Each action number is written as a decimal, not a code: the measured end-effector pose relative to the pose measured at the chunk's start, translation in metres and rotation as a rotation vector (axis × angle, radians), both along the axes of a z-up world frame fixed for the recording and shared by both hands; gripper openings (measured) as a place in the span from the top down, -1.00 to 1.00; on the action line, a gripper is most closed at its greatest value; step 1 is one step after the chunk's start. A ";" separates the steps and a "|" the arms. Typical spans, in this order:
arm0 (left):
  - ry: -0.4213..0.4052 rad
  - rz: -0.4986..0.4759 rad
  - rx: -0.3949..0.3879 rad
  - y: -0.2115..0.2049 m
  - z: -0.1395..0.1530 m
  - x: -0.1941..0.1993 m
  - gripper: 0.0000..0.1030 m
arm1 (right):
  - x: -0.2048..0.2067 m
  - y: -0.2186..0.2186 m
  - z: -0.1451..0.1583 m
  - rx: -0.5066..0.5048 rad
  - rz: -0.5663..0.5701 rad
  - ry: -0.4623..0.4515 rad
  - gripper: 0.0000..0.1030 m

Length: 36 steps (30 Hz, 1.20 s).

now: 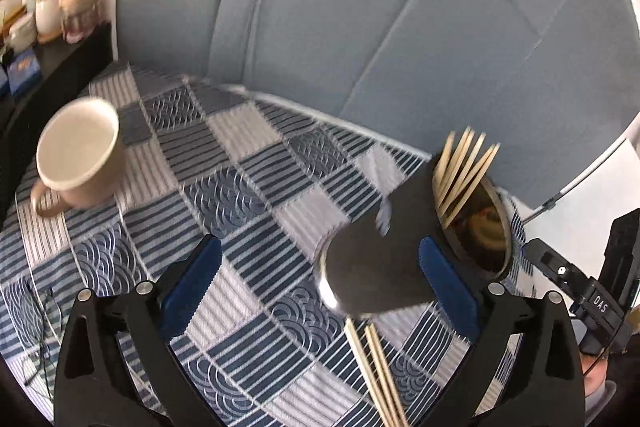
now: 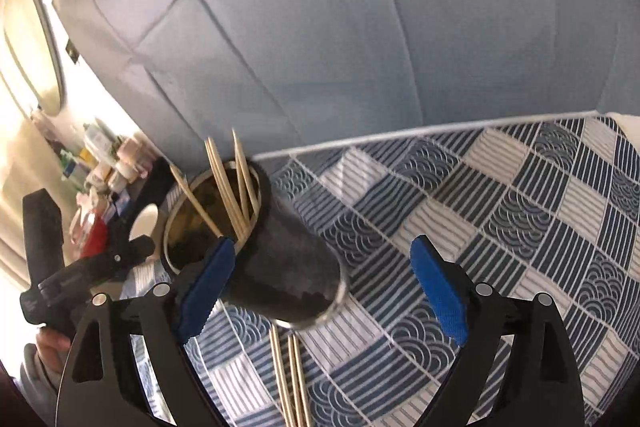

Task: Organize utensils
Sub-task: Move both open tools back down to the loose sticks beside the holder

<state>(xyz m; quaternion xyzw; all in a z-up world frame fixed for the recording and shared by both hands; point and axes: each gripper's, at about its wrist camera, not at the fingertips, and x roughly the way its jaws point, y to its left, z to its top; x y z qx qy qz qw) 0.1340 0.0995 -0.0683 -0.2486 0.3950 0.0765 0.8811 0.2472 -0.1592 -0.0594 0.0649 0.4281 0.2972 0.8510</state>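
Observation:
A dark cylindrical holder [image 1: 384, 247] stands on the patterned tablecloth with several wooden chopsticks [image 1: 464, 171] sticking out of its top. More chopsticks [image 1: 376, 375] lie on the cloth in front of it. My left gripper [image 1: 320, 291] is open, its right finger [image 1: 448, 291] beside the holder. In the right wrist view the holder [image 2: 288, 267] and its chopsticks [image 2: 236, 187] sit by my left finger [image 2: 208, 287]; loose chopsticks [image 2: 292, 379] lie below. My right gripper [image 2: 324, 295] is open.
A beige mug [image 1: 80, 155] stands at the far left of the tablecloth [image 1: 240, 187]. A blue-grey padded headboard [image 1: 360, 7] rises behind the table. A cluttered shelf [image 1: 48, 7] is at the left. The other gripper shows at each view's edge [image 1: 580, 291] [image 2: 80, 267].

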 end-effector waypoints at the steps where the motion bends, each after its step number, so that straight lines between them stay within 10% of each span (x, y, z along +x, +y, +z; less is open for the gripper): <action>1: 0.012 0.002 -0.002 -0.002 -0.006 -0.001 -0.88 | -0.002 -0.001 -0.007 -0.012 0.004 0.016 -0.65; 22: 0.321 -0.122 0.020 -0.052 -0.105 -0.012 -0.88 | -0.059 0.027 -0.111 -0.333 0.217 0.152 -0.65; 36: 0.368 -0.174 0.201 -0.086 -0.113 -0.017 -0.88 | -0.087 0.035 -0.135 -0.523 0.260 0.079 -0.73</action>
